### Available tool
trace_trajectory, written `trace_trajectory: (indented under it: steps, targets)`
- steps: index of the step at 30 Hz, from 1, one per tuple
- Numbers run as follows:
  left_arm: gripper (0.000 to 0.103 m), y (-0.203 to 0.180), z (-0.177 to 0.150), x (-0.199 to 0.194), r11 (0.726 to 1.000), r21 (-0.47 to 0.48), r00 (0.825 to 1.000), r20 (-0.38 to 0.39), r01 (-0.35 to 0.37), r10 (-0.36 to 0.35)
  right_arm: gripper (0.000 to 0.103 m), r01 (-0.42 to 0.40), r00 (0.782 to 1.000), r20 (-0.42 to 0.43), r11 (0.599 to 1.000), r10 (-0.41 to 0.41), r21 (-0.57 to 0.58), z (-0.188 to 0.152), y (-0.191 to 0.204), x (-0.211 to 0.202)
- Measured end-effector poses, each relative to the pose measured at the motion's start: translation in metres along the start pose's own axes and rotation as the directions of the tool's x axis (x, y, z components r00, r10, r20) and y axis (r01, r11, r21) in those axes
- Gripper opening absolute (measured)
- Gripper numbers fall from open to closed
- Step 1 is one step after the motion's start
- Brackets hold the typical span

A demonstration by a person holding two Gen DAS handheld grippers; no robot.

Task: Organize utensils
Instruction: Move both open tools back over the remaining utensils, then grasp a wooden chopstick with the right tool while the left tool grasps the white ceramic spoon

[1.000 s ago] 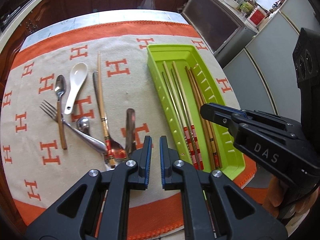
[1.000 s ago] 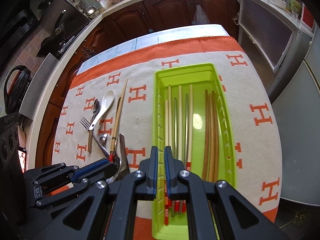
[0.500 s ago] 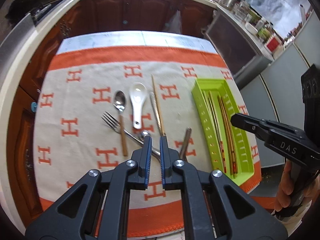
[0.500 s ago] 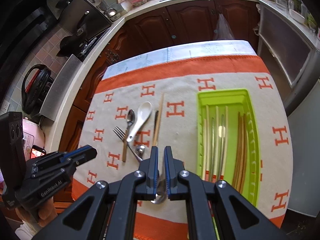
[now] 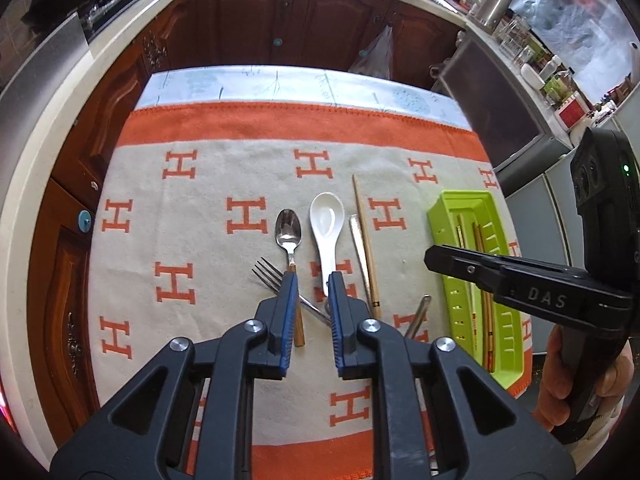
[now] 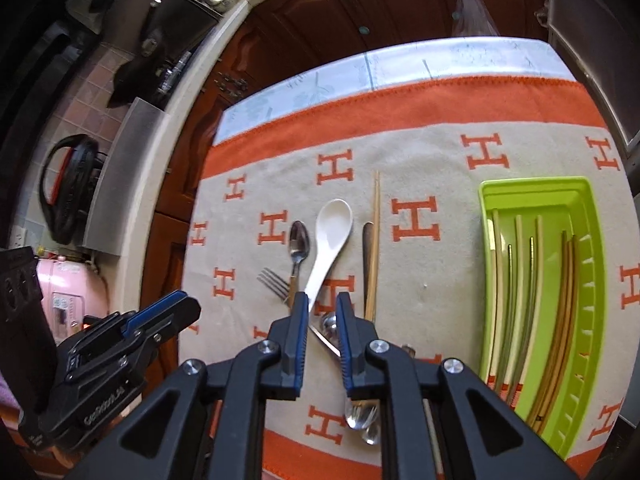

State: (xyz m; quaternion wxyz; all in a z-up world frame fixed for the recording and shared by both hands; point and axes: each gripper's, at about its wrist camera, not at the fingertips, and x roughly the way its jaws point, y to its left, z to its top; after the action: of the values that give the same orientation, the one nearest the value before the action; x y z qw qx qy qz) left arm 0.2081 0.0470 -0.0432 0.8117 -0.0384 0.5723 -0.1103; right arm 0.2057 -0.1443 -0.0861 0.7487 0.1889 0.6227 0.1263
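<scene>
Green plastic, the tray (image 6: 592,320) lay at three o'clock on the cloth (image 5: 208,280), long and narrow so that chopsticks (image 6: 516,300) could lie lengthwise; several pairs already lay in it side by side. Loose utensils remained at the cloth's middle: a steel spoon (image 5: 289,229), a white spoon (image 5: 327,224), a fork (image 5: 269,278) crossing under them, one chopstick (image 5: 365,240) and a metal handle just beside it. They overlapped, so, by my judgement, each would need picking singly.

The left claw (image 5: 313,280) hovered above the fork and the white spoon's handle, its jaws parted with nothing between them, seemingly lined up to choose a piece. The right claw (image 6: 322,300) hung over the same cluster, jaws likewise apart and empty, at six o'clock of the white spoon. Sorting looked partly done: chopsticks mostly stowed, spoons and fork not yet.
</scene>
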Motion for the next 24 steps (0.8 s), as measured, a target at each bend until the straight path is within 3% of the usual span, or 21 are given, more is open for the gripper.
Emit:
trace_trajectory:
  steps: [7,14,18,24]
  targets:
    - [0.013,0.013,0.000,0.060,0.999,-0.046,0.994,-0.109,0.018,-0.023,0.014,0.094,0.991,-0.103,0.995,-0.091,0.019,0.005,-0.016,0.060]
    - [0.013,0.012,0.007,0.094,0.996,-0.066,0.986,-0.154,0.052,-0.062,0.014,0.177,0.971,-0.161,0.984,-0.178,-0.021,0.000,-0.021,0.095]
    - [0.013,0.007,0.013,0.108,0.995,-0.073,0.982,-0.171,0.063,-0.075,0.007,0.179,0.973,-0.140,0.983,-0.182,-0.033,-0.002,-0.020,0.096]
    - [0.013,0.003,0.018,0.129,0.988,-0.115,0.974,-0.190,0.102,-0.123,0.007,0.126,0.987,-0.105,0.992,-0.123,0.025,-0.004,-0.033,0.079]
